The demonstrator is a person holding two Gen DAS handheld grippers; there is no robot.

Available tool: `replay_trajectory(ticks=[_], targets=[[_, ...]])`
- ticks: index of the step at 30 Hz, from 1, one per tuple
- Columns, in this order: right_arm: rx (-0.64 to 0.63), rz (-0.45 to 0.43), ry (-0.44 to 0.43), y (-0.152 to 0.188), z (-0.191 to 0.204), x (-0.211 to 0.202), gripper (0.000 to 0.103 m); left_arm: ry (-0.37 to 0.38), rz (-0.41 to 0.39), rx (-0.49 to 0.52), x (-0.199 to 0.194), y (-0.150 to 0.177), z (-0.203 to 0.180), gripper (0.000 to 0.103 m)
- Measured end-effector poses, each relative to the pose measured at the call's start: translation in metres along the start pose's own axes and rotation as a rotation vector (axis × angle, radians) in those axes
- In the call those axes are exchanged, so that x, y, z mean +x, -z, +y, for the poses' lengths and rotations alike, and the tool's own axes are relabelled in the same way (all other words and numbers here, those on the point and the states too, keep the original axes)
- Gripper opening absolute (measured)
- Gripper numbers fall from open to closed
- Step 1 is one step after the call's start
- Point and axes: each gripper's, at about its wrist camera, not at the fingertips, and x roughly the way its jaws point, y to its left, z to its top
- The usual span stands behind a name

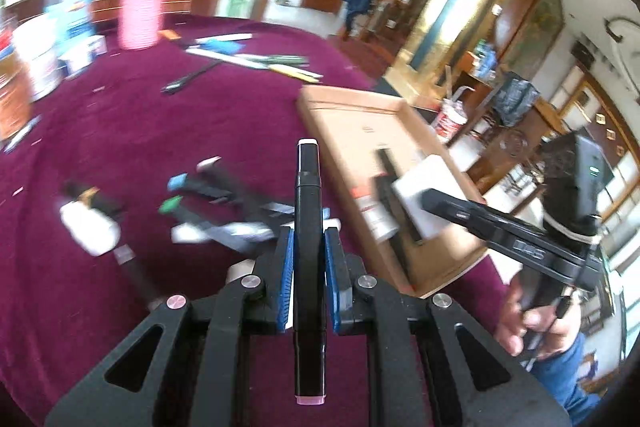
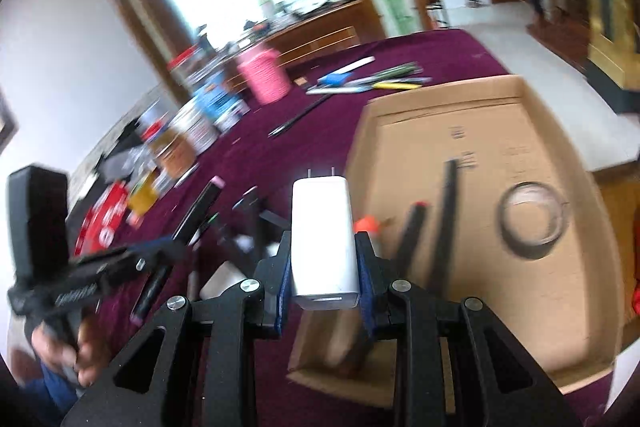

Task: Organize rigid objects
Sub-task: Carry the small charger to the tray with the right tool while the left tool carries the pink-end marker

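Observation:
My left gripper is shut on a black marker with a pink end cap, held lengthwise above the maroon table. My right gripper is shut on a white plug charger, prongs pointing away, over the near left corner of the open cardboard box. In the box lie two black markers, a roll of clear tape and an orange-capped item. The left wrist view shows the box at right, with the right gripper and charger over it. Loose markers lie blurred on the cloth.
A pink cylinder and jars and boxes stand along the table's far left. Pens and rulers lie at the back. A white bottle lies at left. A person stands far off by a door.

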Motion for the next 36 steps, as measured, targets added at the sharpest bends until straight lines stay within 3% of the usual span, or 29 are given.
replay_trajectory(ticks=[8, 18, 28, 36], targets=[[0.116, 0.029, 0.074, -0.049, -0.052, 0.012, 0.025, 0.079, 0.068, -0.021, 0.067, -0.048, -0.044, 0.012], [0.188, 0.128, 0.146, -0.081, -0.094, 0.059, 0.025, -0.004, 0.172, -0.096, 0.158, -0.082, -0.046, 0.012], [0.227, 0.157, 0.144, -0.084, -0.109, 0.079, 0.024, -0.046, 0.188, -0.114, 0.175, -0.083, -0.041, 0.012], [0.209, 0.145, 0.162, -0.079, -0.105, 0.073, 0.025, -0.050, 0.178, -0.110, 0.175, -0.078, -0.043, 0.012]])
